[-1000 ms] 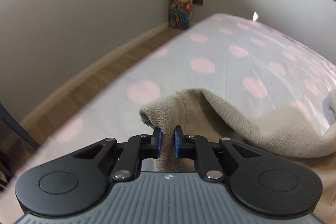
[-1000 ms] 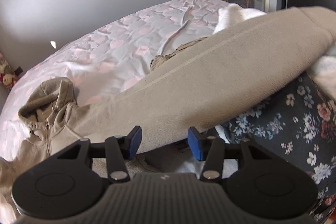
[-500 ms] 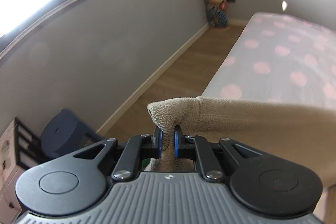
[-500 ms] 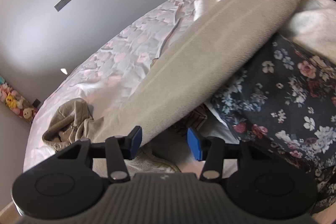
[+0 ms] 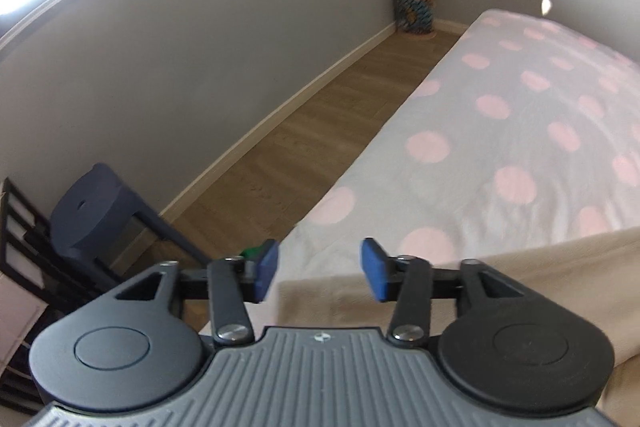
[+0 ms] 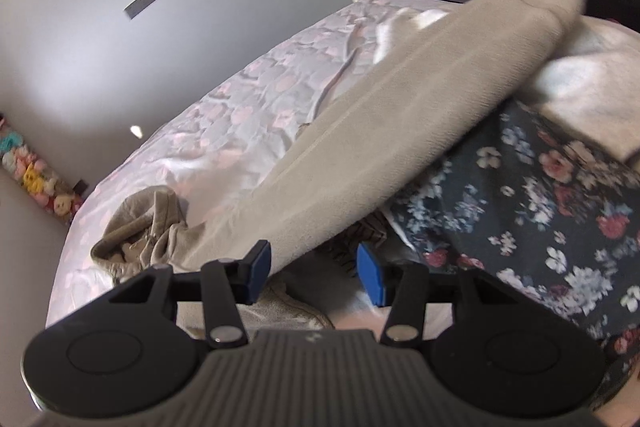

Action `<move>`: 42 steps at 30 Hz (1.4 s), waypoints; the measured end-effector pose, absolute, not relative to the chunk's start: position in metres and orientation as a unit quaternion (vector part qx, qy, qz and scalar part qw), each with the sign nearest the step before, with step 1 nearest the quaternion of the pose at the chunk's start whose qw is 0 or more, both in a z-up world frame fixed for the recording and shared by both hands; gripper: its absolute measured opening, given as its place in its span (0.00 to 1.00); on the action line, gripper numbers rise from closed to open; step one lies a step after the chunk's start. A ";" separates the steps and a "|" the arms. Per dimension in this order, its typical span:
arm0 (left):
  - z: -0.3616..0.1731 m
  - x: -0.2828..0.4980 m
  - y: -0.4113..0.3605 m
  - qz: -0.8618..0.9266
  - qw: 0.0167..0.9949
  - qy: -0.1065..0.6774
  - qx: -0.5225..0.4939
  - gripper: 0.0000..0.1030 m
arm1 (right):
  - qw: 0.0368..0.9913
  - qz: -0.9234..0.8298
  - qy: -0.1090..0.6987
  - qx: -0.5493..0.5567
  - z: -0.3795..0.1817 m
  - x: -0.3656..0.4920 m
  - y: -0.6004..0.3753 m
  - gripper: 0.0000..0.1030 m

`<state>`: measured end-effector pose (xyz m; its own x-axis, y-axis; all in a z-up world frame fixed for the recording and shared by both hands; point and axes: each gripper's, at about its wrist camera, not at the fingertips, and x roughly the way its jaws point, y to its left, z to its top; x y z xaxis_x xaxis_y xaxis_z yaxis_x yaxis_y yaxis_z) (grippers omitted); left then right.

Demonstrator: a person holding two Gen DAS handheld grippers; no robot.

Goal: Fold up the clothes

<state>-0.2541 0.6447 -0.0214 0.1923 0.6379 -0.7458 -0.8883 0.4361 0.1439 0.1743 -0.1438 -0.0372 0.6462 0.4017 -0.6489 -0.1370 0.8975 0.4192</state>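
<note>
Left gripper (image 5: 318, 269) just opened over hoodie (image 5: 520, 279) at bed edge (image 5: 360, 167)

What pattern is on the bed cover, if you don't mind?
Pale bed cover with pink polka dots, clearest in the left wrist view.

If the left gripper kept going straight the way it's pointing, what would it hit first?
Probably the polka-dot bedspread near the bed's edge. The left gripper is open and empty, the beige fleece lying just below it; depth is unclear.

Both the left gripper (image 5: 319, 270) and the right gripper (image 6: 313, 270) are showing black linkage arms, silver screws, blue pads and ribbed grey bodies.
</note>
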 end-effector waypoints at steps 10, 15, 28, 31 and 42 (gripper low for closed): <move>-0.018 -0.074 0.600 0.323 0.859 0.344 -0.196 0.53 | 0.862 0.266 0.424 0.076 -0.045 0.264 -0.012 0.50; -0.033 0.049 0.559 0.247 0.895 0.348 -0.132 0.53 | 0.850 0.320 0.418 0.016 -0.061 0.317 0.077 0.48; -0.122 0.257 0.499 0.128 0.906 0.403 0.035 0.53 | 0.832 0.414 0.344 -0.138 -0.112 0.416 0.273 0.44; -0.139 0.281 0.492 0.117 0.897 0.421 0.074 0.53 | 0.828 0.420 0.333 -0.165 -0.123 0.428 0.300 0.45; -0.160 0.303 0.491 0.128 0.884 0.440 0.088 0.21 | 0.809 0.420 0.333 -0.242 -0.154 0.434 0.343 0.27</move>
